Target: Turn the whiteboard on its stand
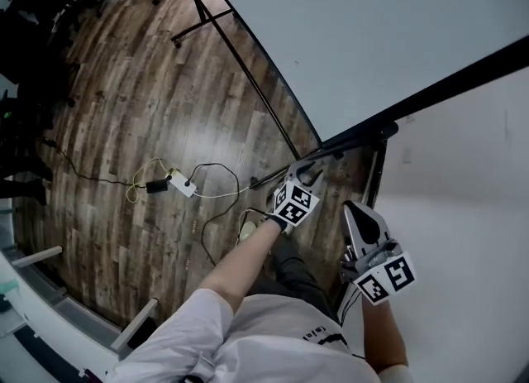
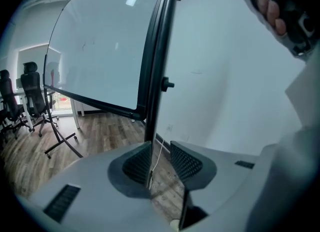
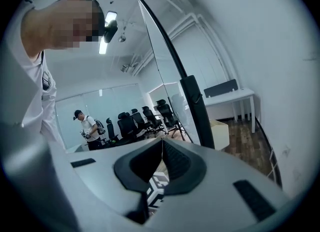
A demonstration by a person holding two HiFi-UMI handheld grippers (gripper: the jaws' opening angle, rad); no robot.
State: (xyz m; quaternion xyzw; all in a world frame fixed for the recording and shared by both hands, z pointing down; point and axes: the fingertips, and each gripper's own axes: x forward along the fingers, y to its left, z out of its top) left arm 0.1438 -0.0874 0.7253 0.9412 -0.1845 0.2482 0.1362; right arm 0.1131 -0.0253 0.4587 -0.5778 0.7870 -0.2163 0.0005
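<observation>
Whiteboard [image 1: 372,34]: large white panel in a black frame, tilted steeply in the head view and filling its upper right; it hangs on its stand close to the white wall [image 1: 463,208], lower corner just ahead of both grippers. Wood-plank floor [image 1: 124,108] covers the rest of the head view. Stand [image 2: 156,75]: black upright post with two side knobs, running alongside the board's framed edge in the left gripper view; splayed black legs on casters reach out over the floor. Black office chairs [image 2: 30,95] are grouped well apart from the board at the far side of the room; a second person [image 3: 87,131] stands by them. Left claw [image 2: 161,146]: jaws apart with a clear gap showing floor; the post drops to the inner edge of one pad, but whether it touches cannot be told, and no pad visibly presses on it. Right claw [image 3: 162,142]: jaws meet at the tips with nothing between them; it is held just beside the board's black edge, nearer the wall than the left claw. On the floor near the stand's foot lie a white power strip [image 1: 182,183] and a loose cable [image 1: 219,166].
</observation>
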